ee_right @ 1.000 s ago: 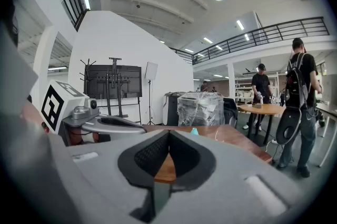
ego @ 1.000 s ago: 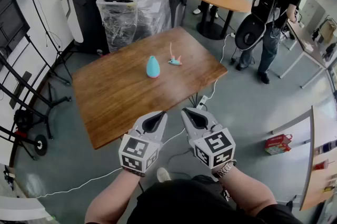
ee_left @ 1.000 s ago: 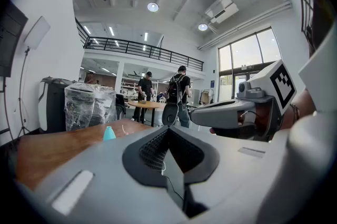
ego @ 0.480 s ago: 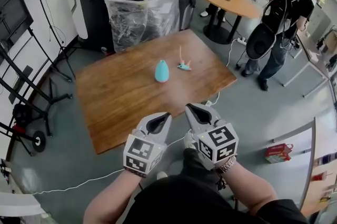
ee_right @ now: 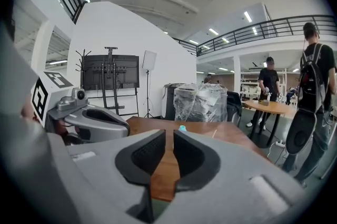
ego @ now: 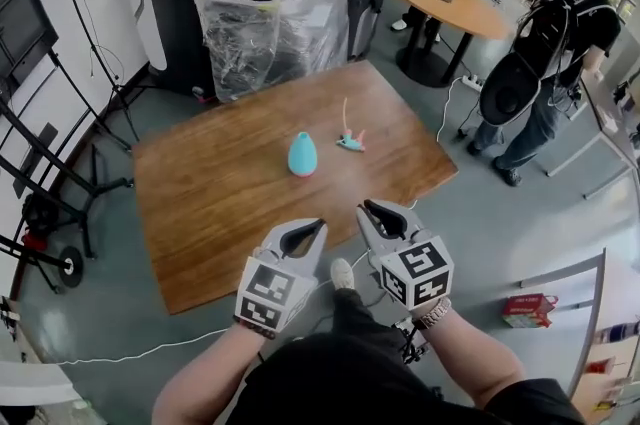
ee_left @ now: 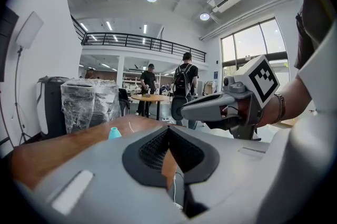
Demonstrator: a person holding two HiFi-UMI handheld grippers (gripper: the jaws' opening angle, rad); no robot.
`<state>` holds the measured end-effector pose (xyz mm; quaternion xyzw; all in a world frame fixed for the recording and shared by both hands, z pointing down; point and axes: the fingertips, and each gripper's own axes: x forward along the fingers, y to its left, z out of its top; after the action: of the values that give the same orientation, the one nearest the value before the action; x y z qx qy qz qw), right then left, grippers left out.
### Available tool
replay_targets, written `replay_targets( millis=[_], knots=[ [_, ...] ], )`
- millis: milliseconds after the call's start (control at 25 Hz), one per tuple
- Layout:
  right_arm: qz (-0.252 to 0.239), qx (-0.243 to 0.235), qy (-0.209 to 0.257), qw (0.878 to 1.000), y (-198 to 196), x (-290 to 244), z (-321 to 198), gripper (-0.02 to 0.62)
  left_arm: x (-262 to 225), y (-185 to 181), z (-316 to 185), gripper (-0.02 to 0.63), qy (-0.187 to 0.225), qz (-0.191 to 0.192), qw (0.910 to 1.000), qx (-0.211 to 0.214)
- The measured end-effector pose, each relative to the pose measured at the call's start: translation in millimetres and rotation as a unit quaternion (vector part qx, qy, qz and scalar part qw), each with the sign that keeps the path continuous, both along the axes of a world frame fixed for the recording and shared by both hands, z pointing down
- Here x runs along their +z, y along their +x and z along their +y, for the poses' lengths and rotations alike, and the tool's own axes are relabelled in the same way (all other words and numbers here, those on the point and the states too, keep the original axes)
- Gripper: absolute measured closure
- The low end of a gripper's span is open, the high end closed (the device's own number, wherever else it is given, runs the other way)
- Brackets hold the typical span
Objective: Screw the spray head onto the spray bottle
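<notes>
The left gripper (ego: 316,227) hovers at the near edge of the brown wooden table (ego: 210,203), its fingers pressed together on nothing. Well beyond it, a teal egg-shaped spray bottle (ego: 302,154) stands upright mid-table. Just to its right, not touching it, lies the teal spray head (ego: 349,141) with its pale tube. The right gripper (ego: 368,210) hovers beside the left; its fingers have just been opening to a narrow gap, with nothing between them.

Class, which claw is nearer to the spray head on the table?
Right. The right claw hangs short of the spray head, almost in line with it; the left claw is beside the right one, further left.
</notes>
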<state>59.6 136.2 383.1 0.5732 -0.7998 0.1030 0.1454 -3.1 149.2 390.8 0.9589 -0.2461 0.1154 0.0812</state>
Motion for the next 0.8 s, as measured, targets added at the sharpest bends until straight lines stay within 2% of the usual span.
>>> replay_targets(
  millis=[480,800],
  knots=[
    [0.055,-0.071,-0.070,0.993,97.0,69.1,-100.0,0.525,41.9,84.1,-93.5,0.589,-0.052,-0.041,0.9971,-0.038],
    [0.116,-0.153,-0.109,0.975,129.9,126.1,-152.2,0.517,69.1,118.7,-128.8,0.588,-0.082,-0.076,0.9919,-0.061]
  ],
)
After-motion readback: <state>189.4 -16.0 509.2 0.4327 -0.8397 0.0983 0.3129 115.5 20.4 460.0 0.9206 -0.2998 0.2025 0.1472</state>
